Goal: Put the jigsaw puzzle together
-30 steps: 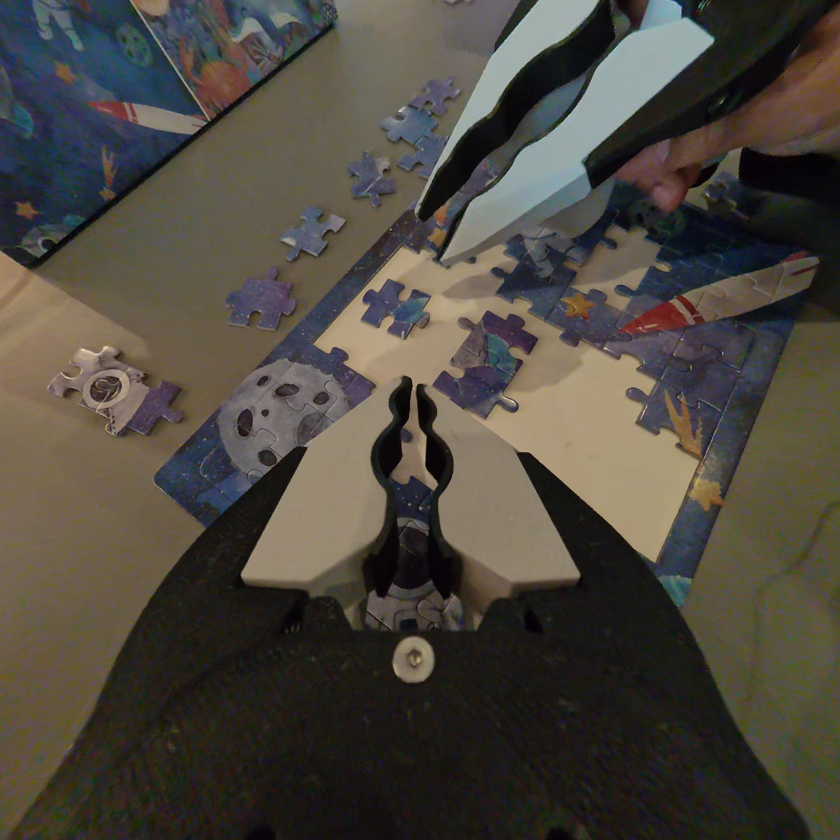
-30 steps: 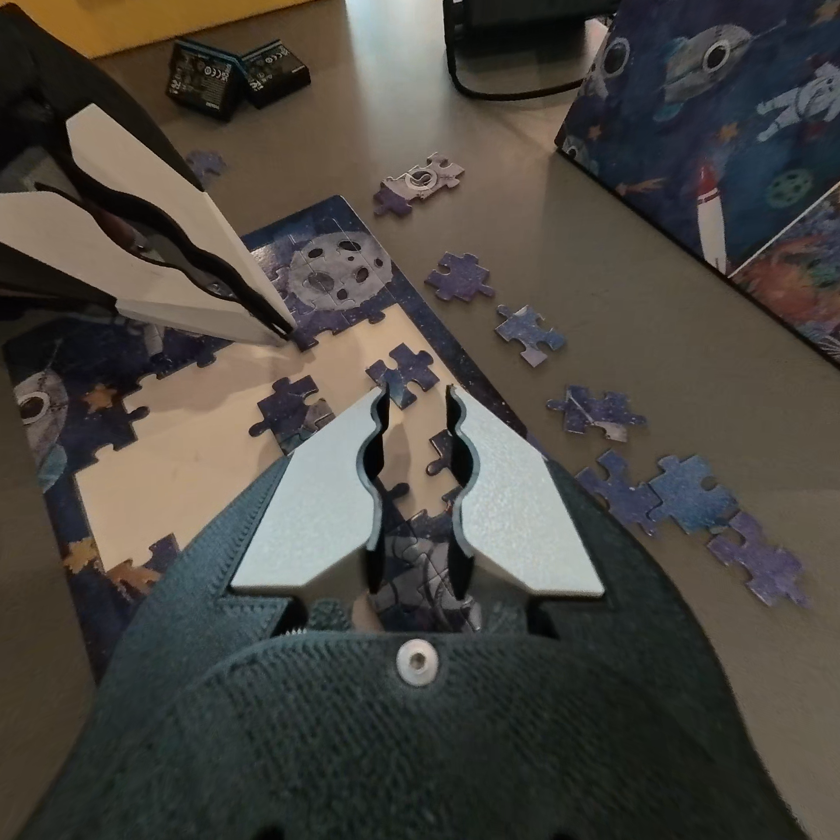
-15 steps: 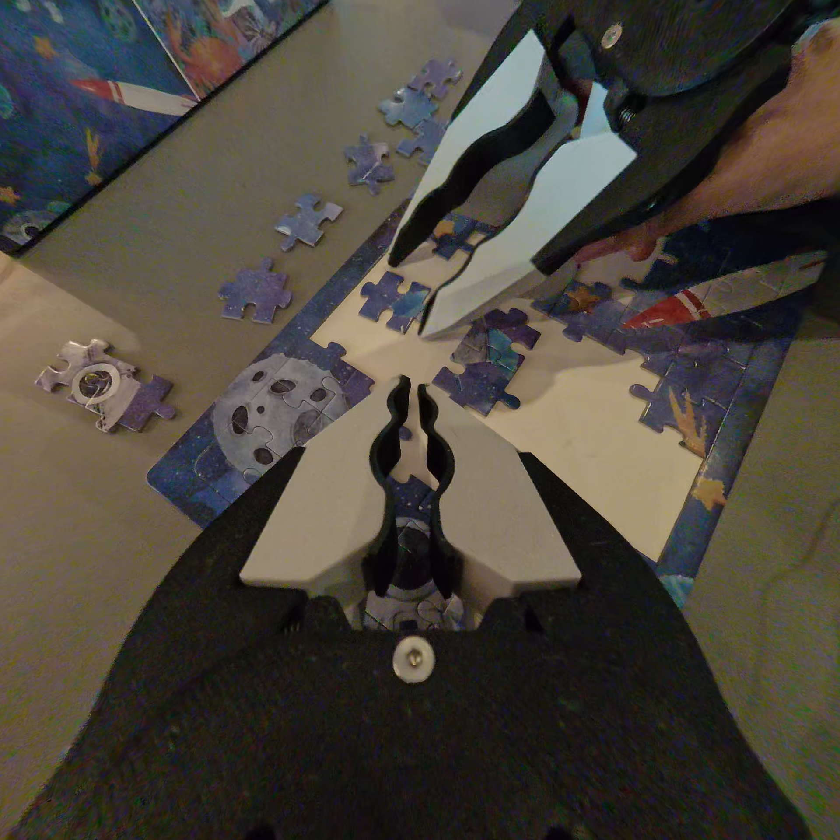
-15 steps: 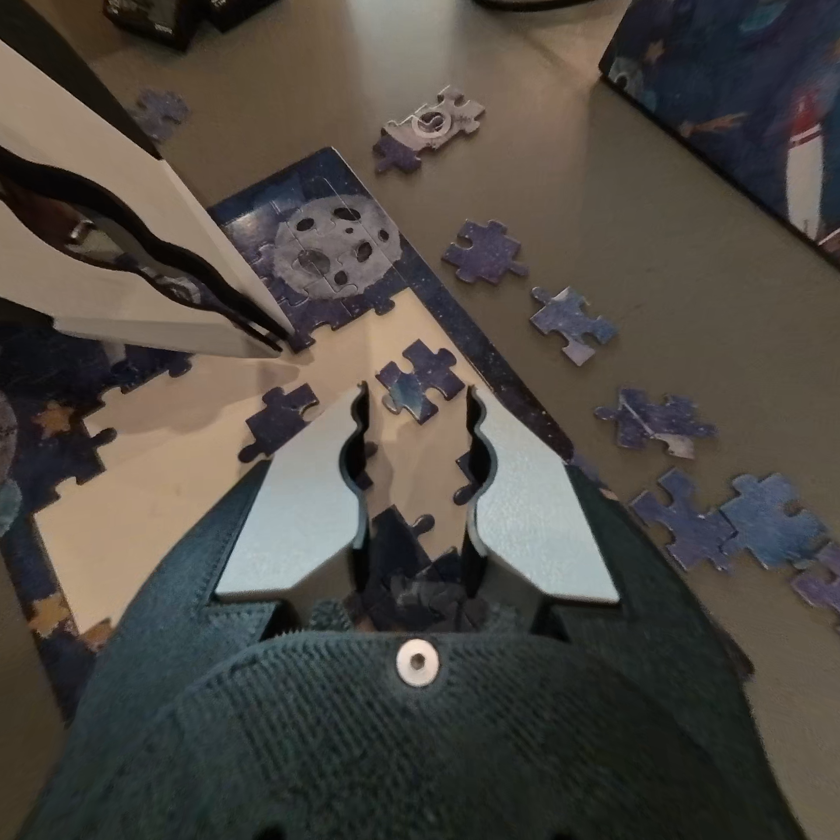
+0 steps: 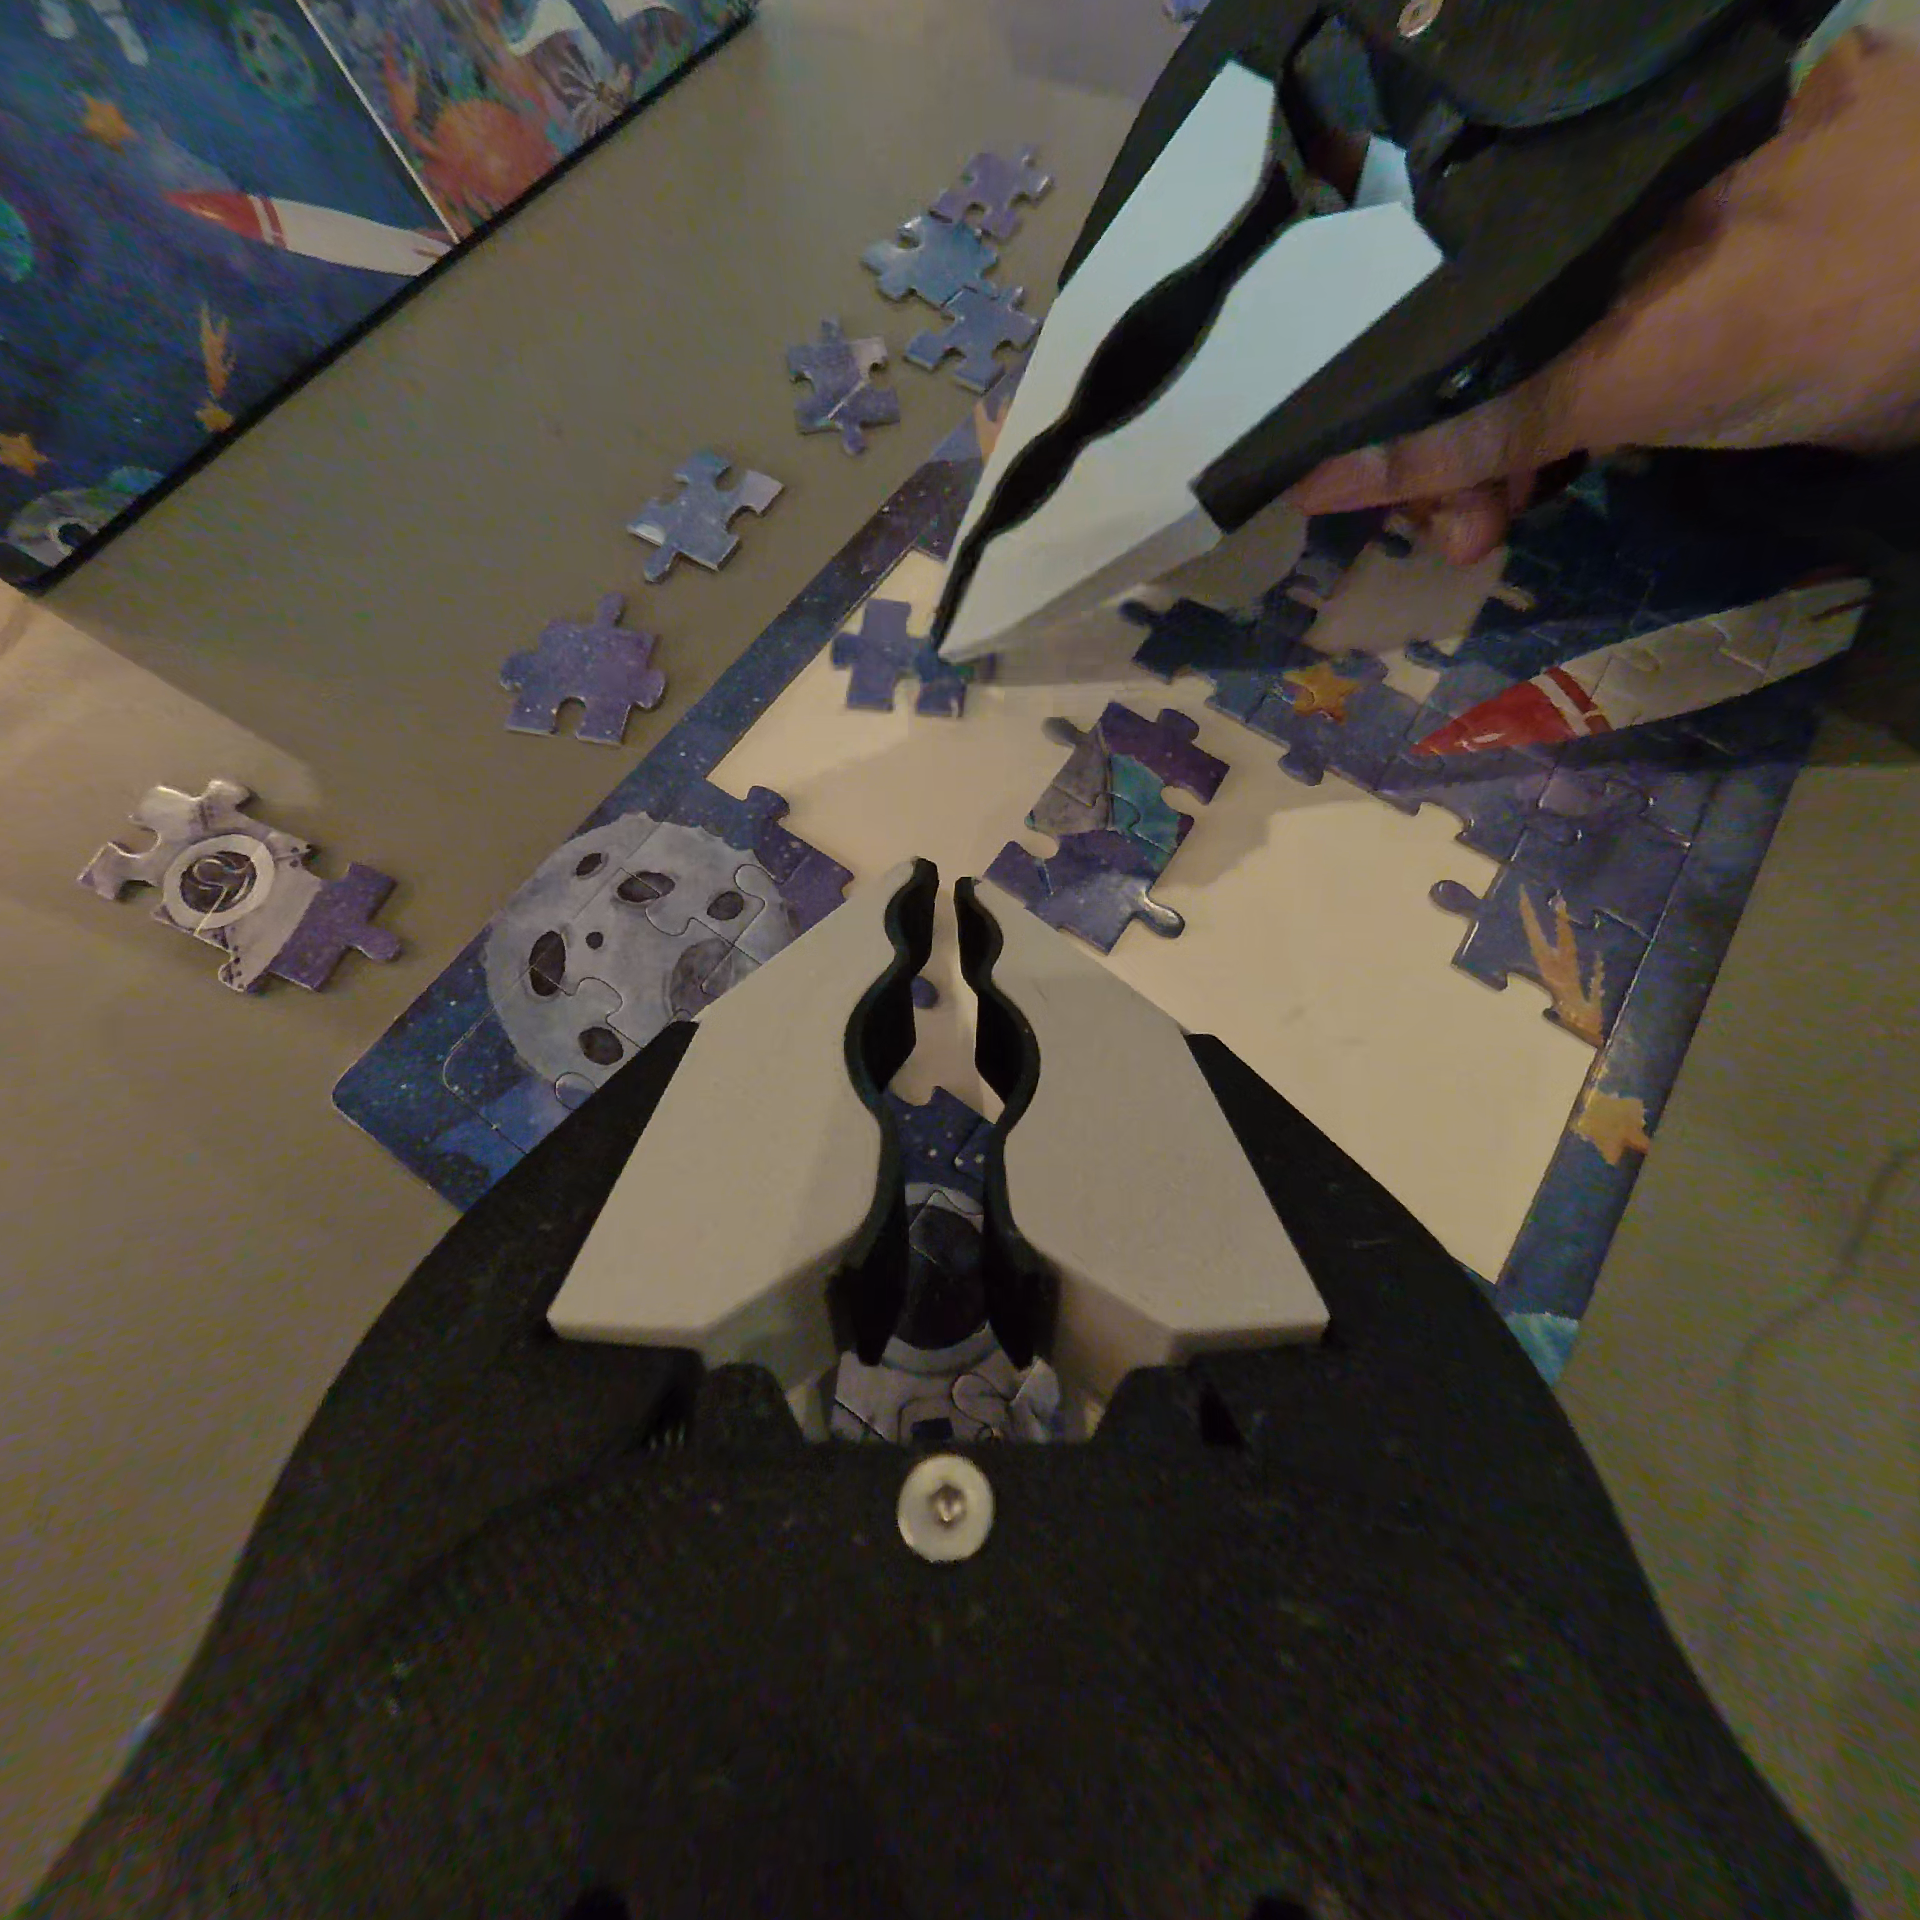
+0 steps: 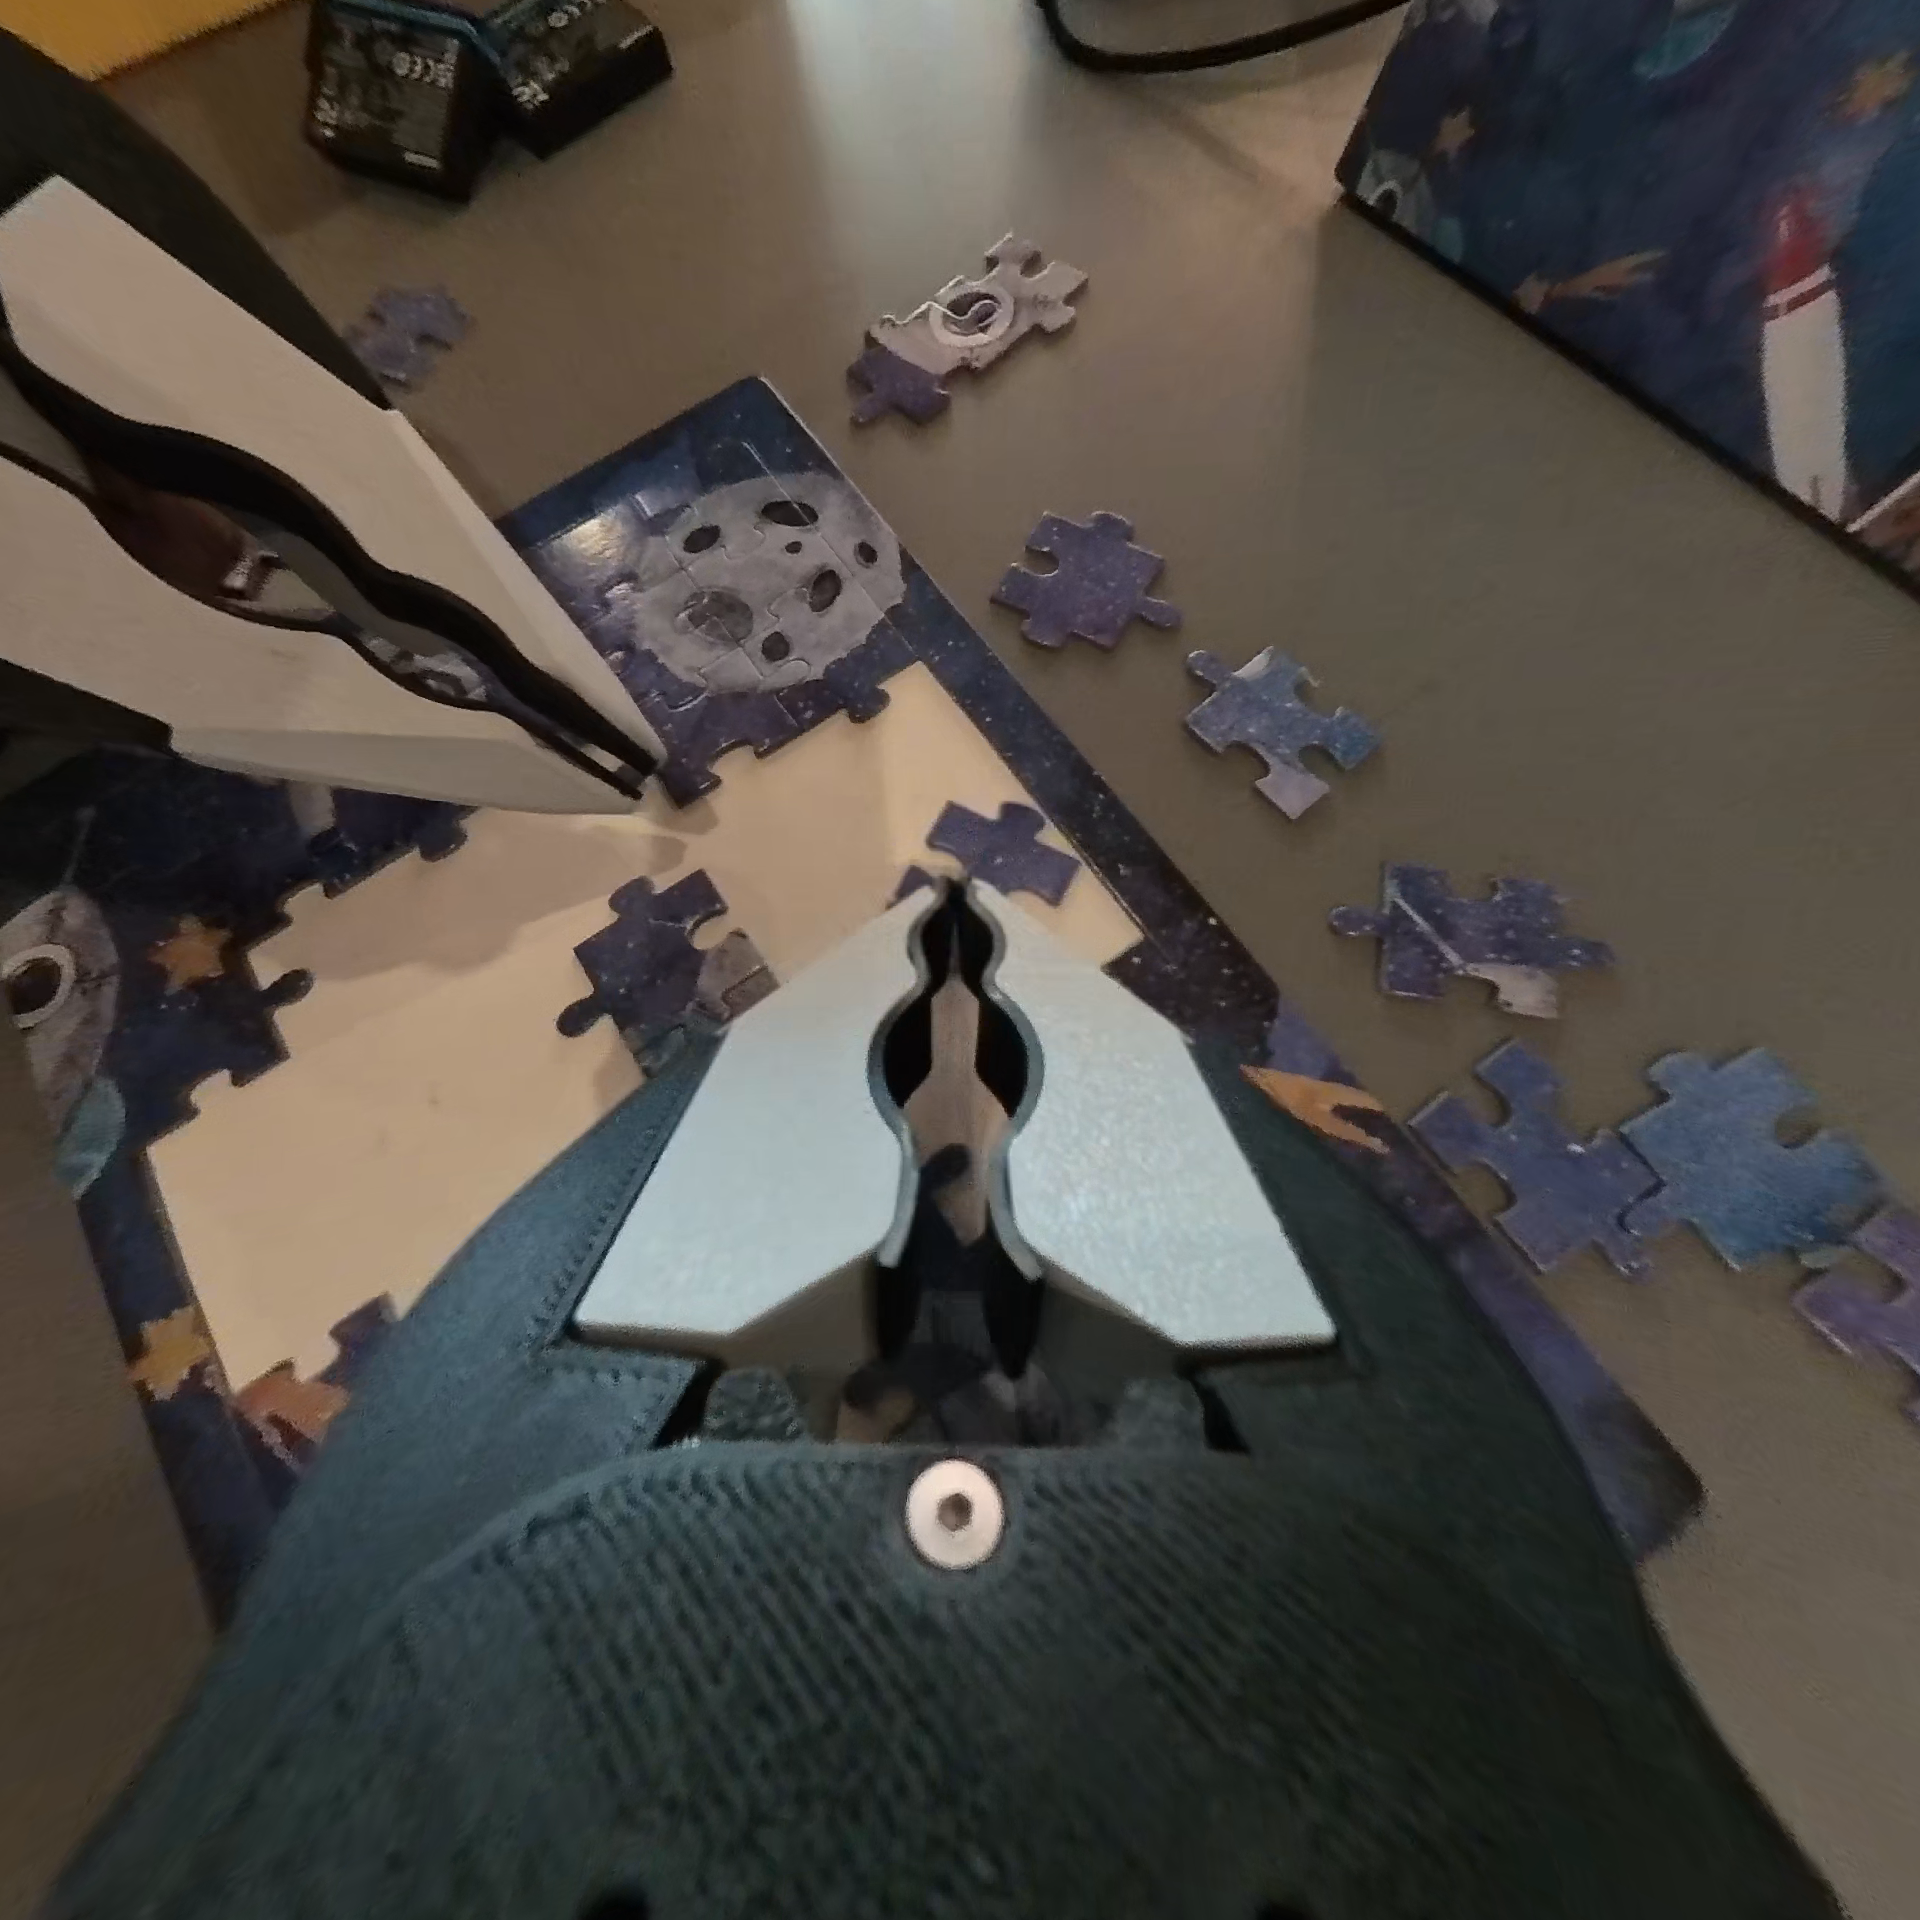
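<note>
Jigsaw puzzle (image 5: 665,935) lies flat on the grey counter (image 5: 208,1143), partly built. The dark starry border is in and the grey cratered moon fills one corner. The red-and-white rocket (image 5: 1621,686) section is joined on the far side, and the pale backing shows bare through the middle.

My right claw (image 6: 954,891) is down inside that bare patch, near the border. Its tips are clenched on the edge of a loose blue piece (image 5: 883,660) that rests on the backing. From the left wrist view I can see a hand (image 5: 1714,312) wrapped round that tool's black body.

My left claw (image 5: 937,894) hangs over the puzzle just beside the moon. Its tips are pinched almost together and grasp nothing.

Between the two claws sits a small cluster of joined pieces (image 5: 1112,831), purple and teal, loose on the backing.

Off the board, more loose pieces run in a line along the counter beside the border. The nearest is a purple piece (image 5: 582,670) and the next a paler blue one (image 5: 707,514). A joined pair with a round porthole (image 5: 239,883) lies well apart from them.

The picture box (image 5: 156,260) stands at the far edge. Two small black blocks (image 6: 416,94) show in the right wrist view.
</note>
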`<state>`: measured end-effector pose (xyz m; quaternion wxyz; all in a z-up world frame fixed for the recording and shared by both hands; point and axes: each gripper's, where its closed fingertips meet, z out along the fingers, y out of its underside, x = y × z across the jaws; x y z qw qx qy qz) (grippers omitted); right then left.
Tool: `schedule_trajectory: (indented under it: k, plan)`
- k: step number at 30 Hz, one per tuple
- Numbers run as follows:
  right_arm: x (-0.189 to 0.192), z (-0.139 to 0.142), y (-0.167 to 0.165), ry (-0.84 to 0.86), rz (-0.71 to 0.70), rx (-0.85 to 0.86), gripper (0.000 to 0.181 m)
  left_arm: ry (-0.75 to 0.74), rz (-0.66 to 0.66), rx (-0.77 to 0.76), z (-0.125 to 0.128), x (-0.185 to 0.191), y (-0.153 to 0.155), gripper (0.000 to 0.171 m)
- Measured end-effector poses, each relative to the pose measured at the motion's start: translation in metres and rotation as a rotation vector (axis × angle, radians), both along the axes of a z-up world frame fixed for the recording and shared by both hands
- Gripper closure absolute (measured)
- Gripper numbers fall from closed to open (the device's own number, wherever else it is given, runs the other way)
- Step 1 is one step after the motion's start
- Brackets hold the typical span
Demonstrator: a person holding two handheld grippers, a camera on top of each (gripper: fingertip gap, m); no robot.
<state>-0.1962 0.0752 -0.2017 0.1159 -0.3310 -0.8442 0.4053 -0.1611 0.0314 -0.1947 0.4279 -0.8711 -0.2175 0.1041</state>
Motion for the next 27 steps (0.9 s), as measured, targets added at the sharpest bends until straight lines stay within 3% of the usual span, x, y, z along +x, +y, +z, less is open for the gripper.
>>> schedule_trajectory:
  k: [12,27]
  plan:
    - [-0.004,-0.001,-0.002,0.03,-0.03,0.019,0.137,-0.002,-0.001,-0.002,0.0,0.0,0.0,0.171]
    - [-0.002,-0.007,-0.001,0.016,-0.013,0.054,0.15,0.003,-0.007,0.002,0.001,0.001,0.0,0.171]
